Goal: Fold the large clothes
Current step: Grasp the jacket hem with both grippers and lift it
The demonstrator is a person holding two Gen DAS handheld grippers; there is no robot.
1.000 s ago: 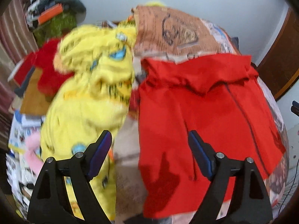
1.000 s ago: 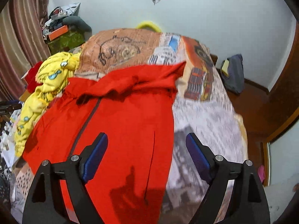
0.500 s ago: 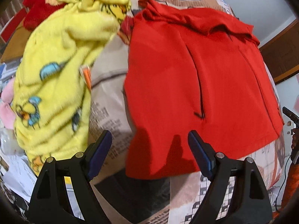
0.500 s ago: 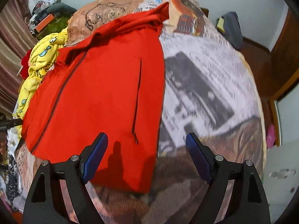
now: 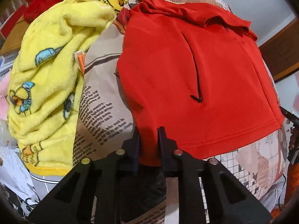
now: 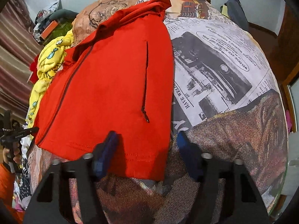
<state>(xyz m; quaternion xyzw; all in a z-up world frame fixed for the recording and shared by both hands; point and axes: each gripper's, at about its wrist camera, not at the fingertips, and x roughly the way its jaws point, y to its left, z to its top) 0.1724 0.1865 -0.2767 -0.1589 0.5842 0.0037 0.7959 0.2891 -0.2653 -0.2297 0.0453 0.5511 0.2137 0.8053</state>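
Note:
A red zip jacket (image 5: 177, 71) lies spread flat on the newspaper-print bedspread (image 5: 101, 108). My left gripper (image 5: 148, 140) is shut on the jacket's near left hem corner. In the right wrist view the same jacket (image 6: 112, 85) fills the middle. My right gripper (image 6: 145, 145) stands part closed, its two pads astride the near right hem corner, the left pad (image 6: 110, 145) on the cloth and the right pad (image 6: 185, 145) on the bedspread (image 6: 214, 71). Both pocket zips show as dark lines.
A yellow fleece garment (image 5: 48, 78) lies bunched left of the jacket, also seen in the right wrist view (image 6: 46, 71). Red plush cloth (image 5: 37, 5) sits behind it. Clutter and a curtain (image 6: 15, 56) stand far left, a dark bag (image 6: 235, 9) far right.
Both grippers dropped to the jacket's near hem. The left gripper closed onto the left hem corner. The right gripper's jaws narrowed around the right corner.

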